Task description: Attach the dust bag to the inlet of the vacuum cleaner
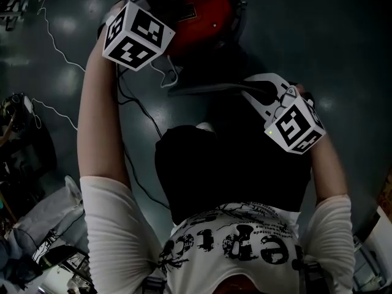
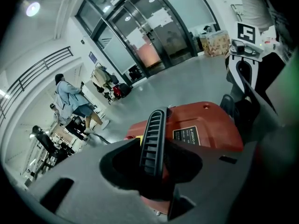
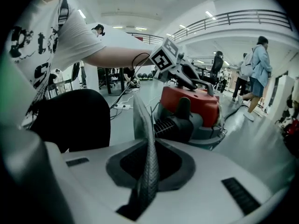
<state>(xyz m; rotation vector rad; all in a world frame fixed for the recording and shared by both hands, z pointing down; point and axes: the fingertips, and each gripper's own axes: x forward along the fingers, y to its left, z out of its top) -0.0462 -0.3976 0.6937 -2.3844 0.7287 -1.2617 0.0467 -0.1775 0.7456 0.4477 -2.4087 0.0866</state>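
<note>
The red vacuum cleaner (image 1: 197, 10) (image 2: 205, 125) (image 3: 191, 101) stands on the grey floor ahead of me. My left gripper (image 1: 150, 8) (image 2: 154, 169) sits on top of it, jaws closed around its black ribbed handle (image 2: 154, 134). The right gripper view shows that gripper (image 3: 181, 73) above the red housing. My right gripper (image 1: 262, 94) (image 3: 147, 171) is shut on a thin edge of grey mesh dust bag fabric (image 3: 145, 134), held upright a short way in front of the vacuum's black ribbed inlet (image 3: 169, 125). A grey strip of the bag (image 1: 205, 90) reaches toward the vacuum.
The person's black-clad leg (image 1: 233, 176) (image 3: 70, 120) is close below both grippers. Cables (image 1: 138, 103) and a power strip (image 3: 122, 107) lie on the floor. People (image 2: 70, 101) (image 3: 257, 73), chairs, glass doors (image 2: 154, 27) and a cardboard box (image 2: 215, 43) stand farther off.
</note>
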